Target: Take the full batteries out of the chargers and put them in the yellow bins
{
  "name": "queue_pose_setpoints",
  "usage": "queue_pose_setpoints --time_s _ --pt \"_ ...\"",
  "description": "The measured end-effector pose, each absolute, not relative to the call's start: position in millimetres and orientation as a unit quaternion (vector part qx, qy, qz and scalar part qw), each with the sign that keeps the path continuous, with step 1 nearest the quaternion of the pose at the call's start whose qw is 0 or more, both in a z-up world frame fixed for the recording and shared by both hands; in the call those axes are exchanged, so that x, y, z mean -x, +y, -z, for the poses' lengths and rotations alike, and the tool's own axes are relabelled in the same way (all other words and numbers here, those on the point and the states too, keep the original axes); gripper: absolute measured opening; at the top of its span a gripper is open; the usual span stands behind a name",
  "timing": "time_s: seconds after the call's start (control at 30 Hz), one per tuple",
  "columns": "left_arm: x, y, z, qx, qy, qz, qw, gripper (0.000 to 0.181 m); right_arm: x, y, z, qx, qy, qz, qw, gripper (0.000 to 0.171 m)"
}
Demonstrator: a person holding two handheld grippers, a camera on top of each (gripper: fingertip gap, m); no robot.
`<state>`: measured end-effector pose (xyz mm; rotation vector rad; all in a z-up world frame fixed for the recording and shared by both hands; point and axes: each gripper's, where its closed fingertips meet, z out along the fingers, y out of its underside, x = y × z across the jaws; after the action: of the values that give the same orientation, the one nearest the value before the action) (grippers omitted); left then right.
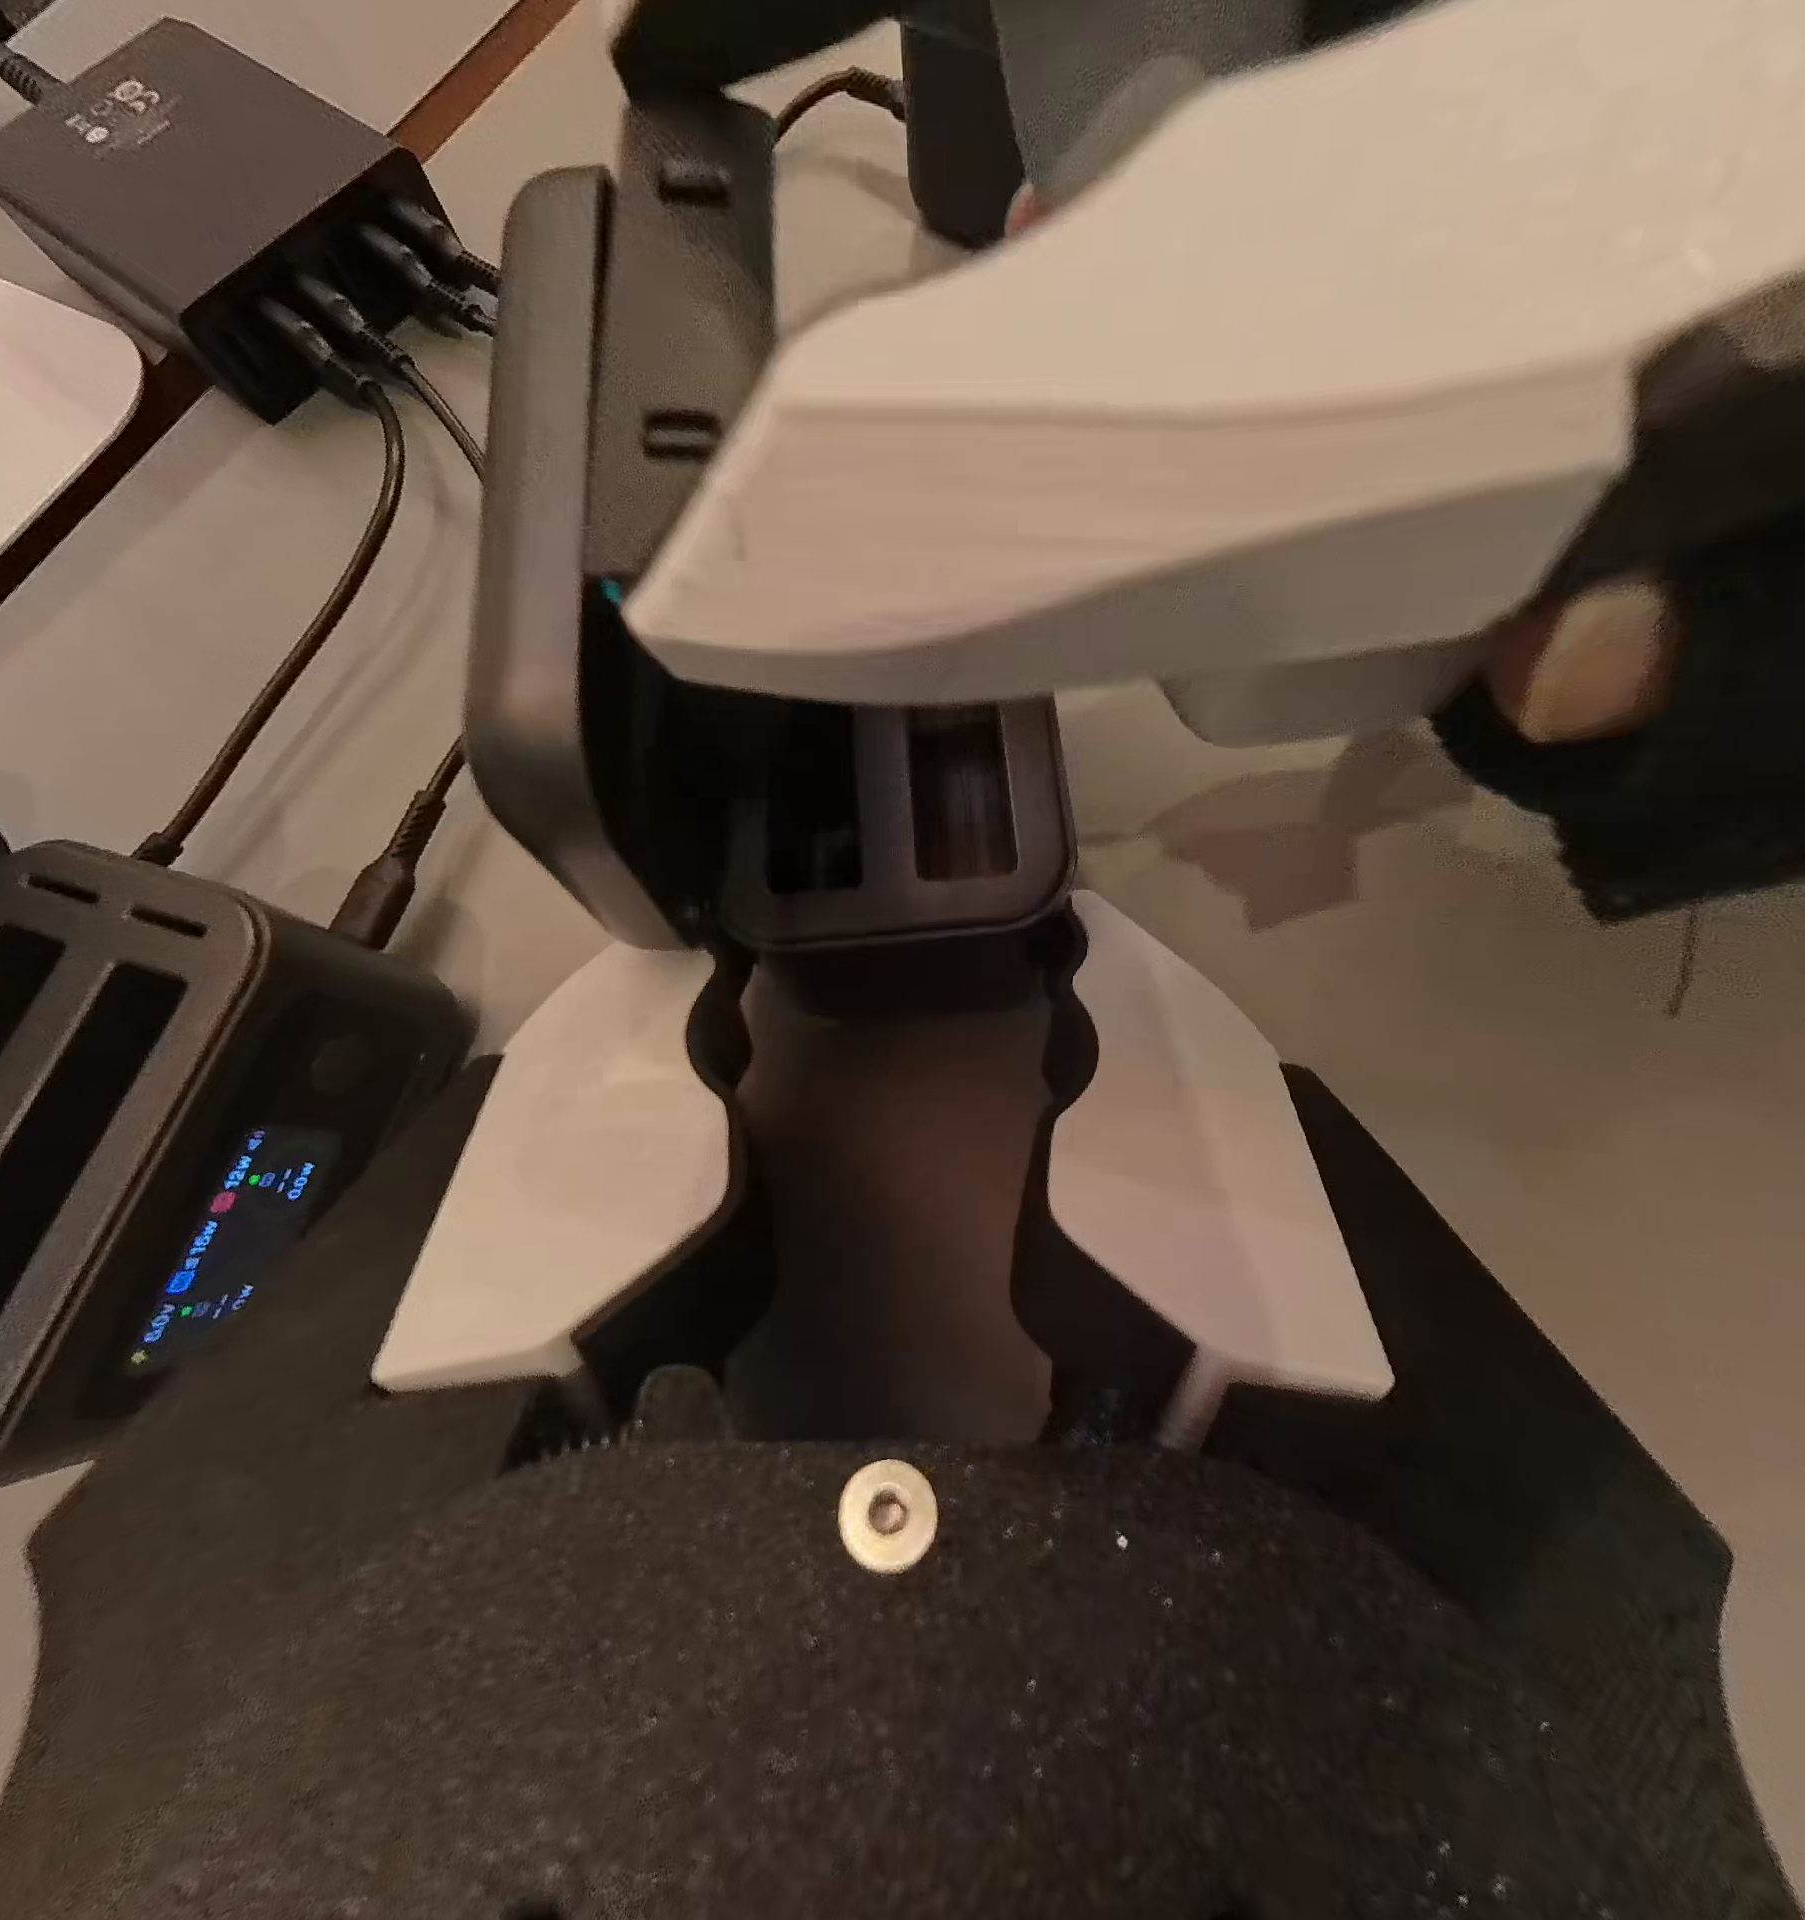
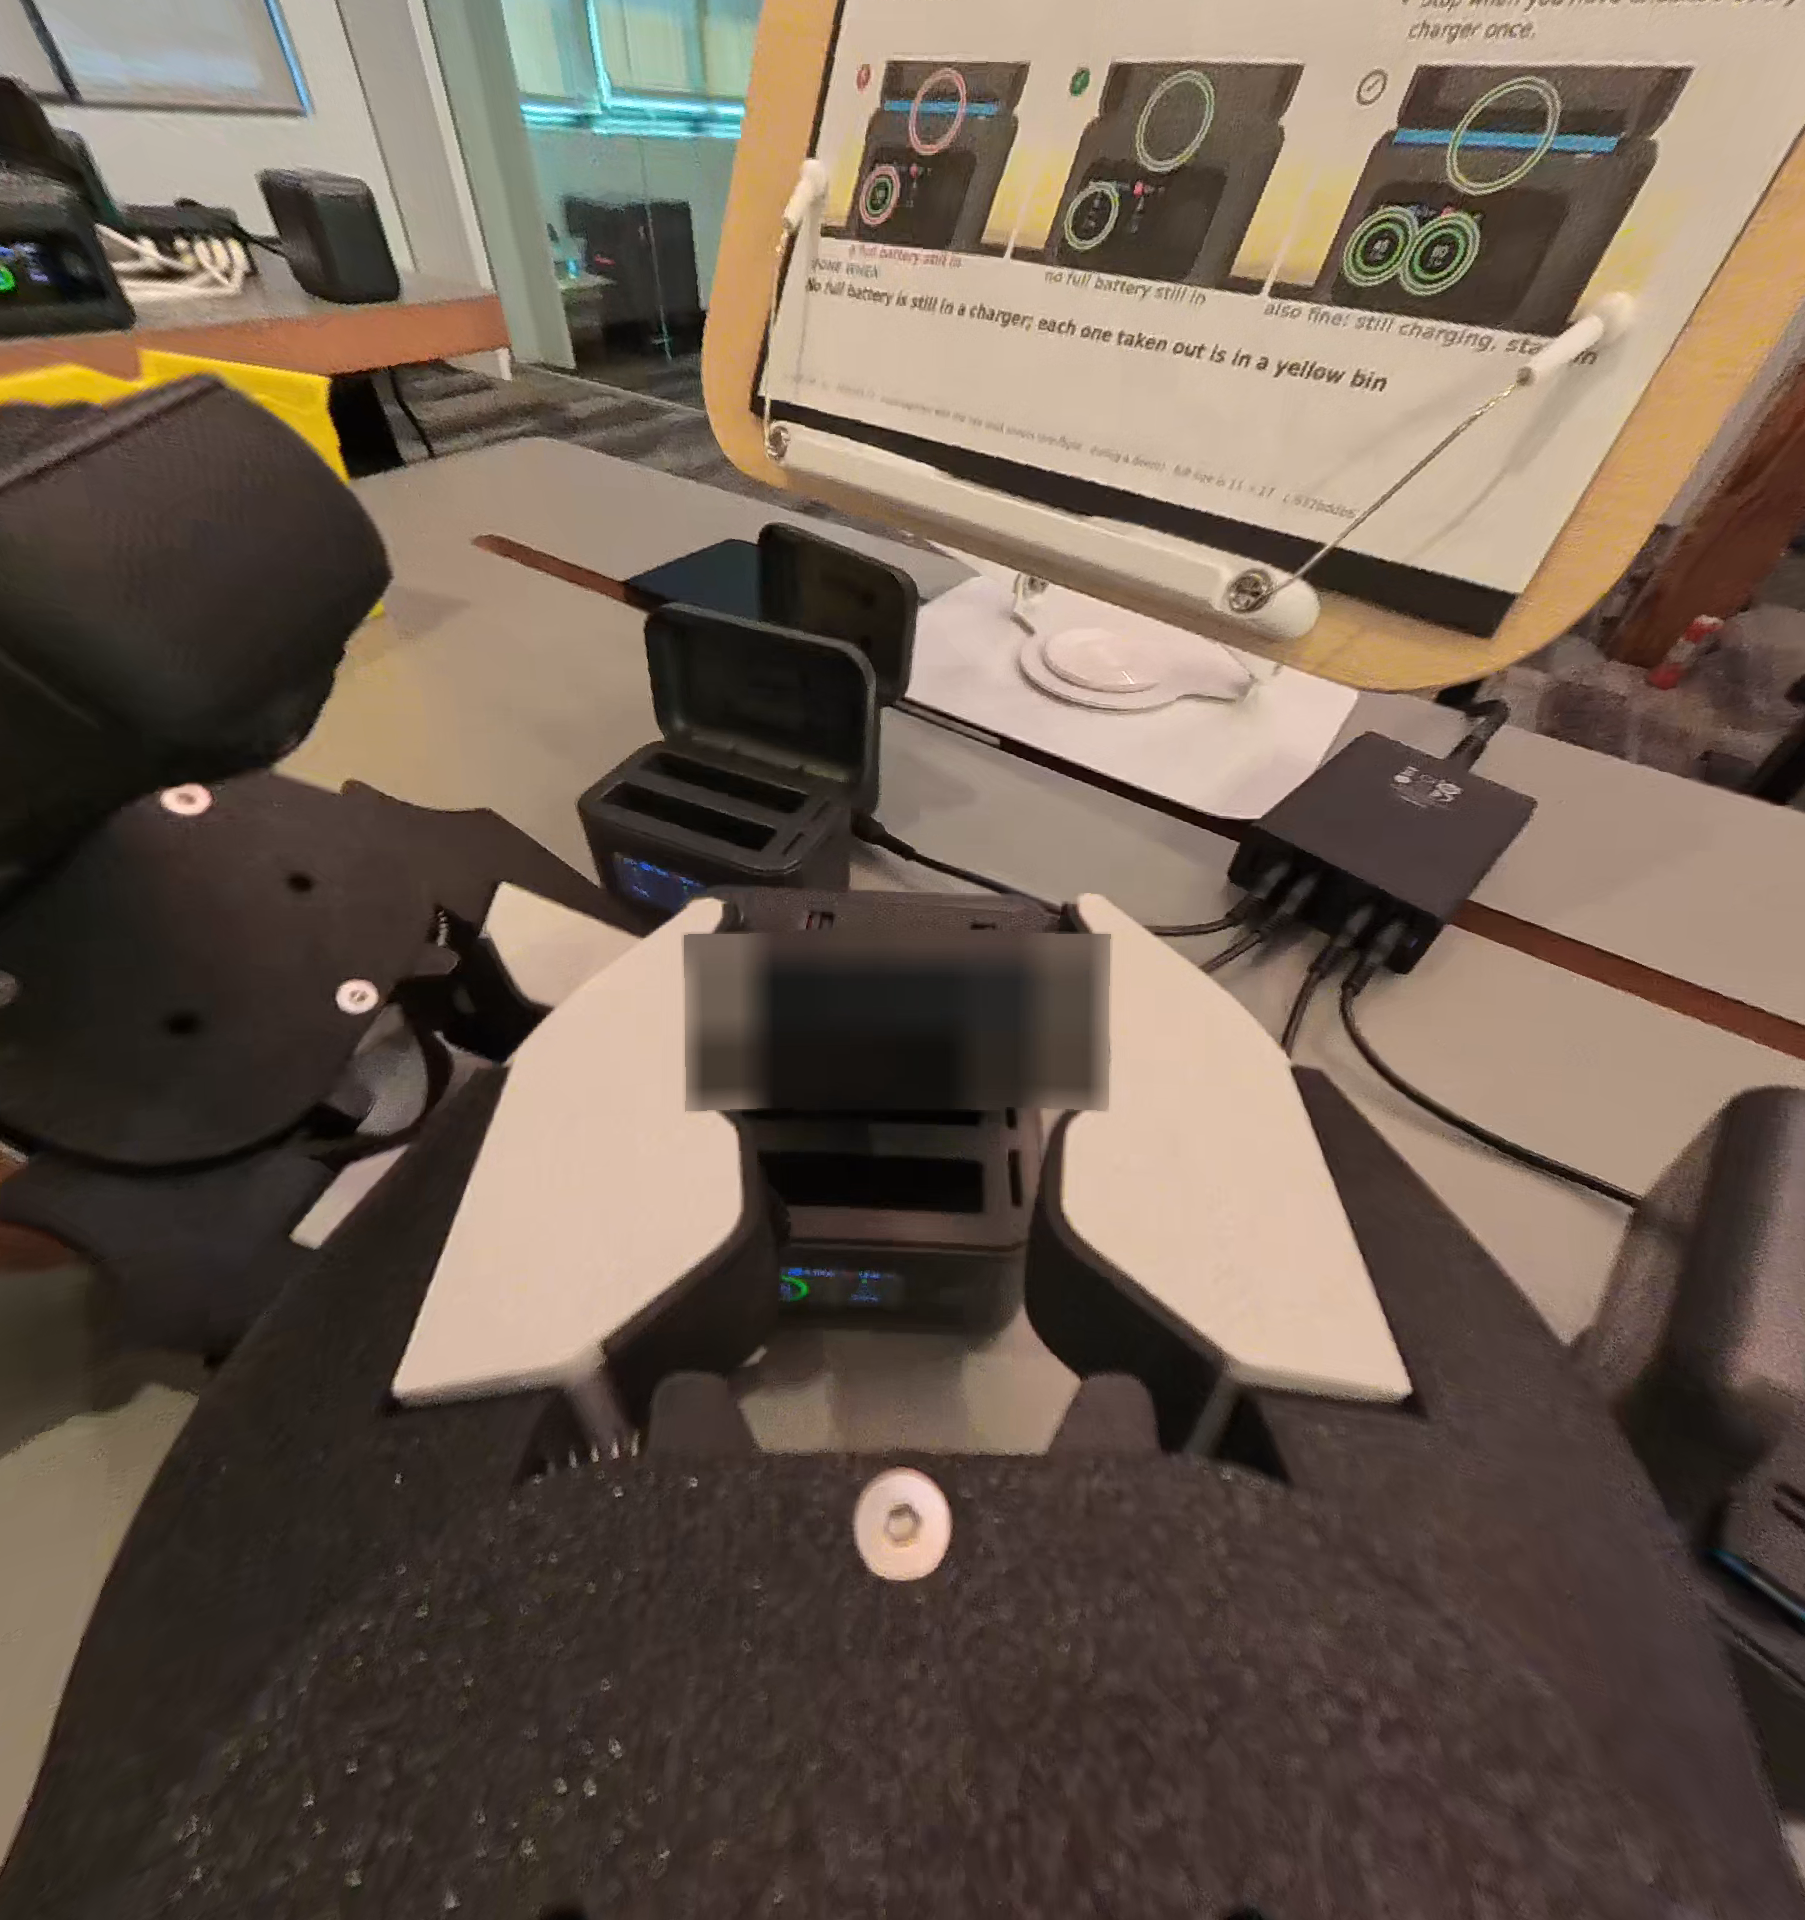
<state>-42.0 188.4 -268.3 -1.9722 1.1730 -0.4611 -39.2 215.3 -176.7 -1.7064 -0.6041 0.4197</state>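
A black two-slot charger [image 1: 882,831] stands on the grey table with its lid [image 1: 534,540] open and upright. My left gripper [image 1: 890,966] is shut on the charger's body, one fingertip on each side. My right gripper [image 2: 898,920] is shut on the side edges of the lid [image 2: 898,912]; one of its white fingers [image 1: 1085,468] crosses above the charger in the left wrist view. Below the lid the charger's slots [image 2: 877,1184] look dark, with no battery standing out, and its front screen [image 2: 844,1288] is lit. A yellow bin [image 2: 243,395] sits far back left.
Two more open chargers [image 2: 721,790] [image 2: 836,592] stand behind, one [image 1: 150,1143] beside my left gripper and another [image 2: 1729,1299] at right. A black power hub [image 2: 1386,831] with cables lies to the right. An instruction board [image 2: 1241,312] on a stand leans over the back. The tips of one gripper are about 9 cm away from the tips of the other.
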Motion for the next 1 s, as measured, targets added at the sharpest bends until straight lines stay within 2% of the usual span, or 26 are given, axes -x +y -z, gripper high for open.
queue_pose_setpoints --time_s 0.5,0.73,0.87,1.0 --pt "62 204 257 0.784 0.423 0.15 0.429 0.058 -4 218 139 0.717 -0.188 -0.194 0.643 0.058" --pt "90 201 245 0.798 0.385 0.113 0.449 0.046 -24 215 120 0.705 -0.165 -0.19 0.664 0.058" --pt "102 196 224 0.785 0.383 0.086 0.48 0.04 -25 209 109 0.692 -0.166 -0.195 0.675 0.058" --pt "80 184 182 0.715 0.407 0.105 0.559 0.036 -19 200 101 0.684 -0.162 -0.239 0.67 0.058"
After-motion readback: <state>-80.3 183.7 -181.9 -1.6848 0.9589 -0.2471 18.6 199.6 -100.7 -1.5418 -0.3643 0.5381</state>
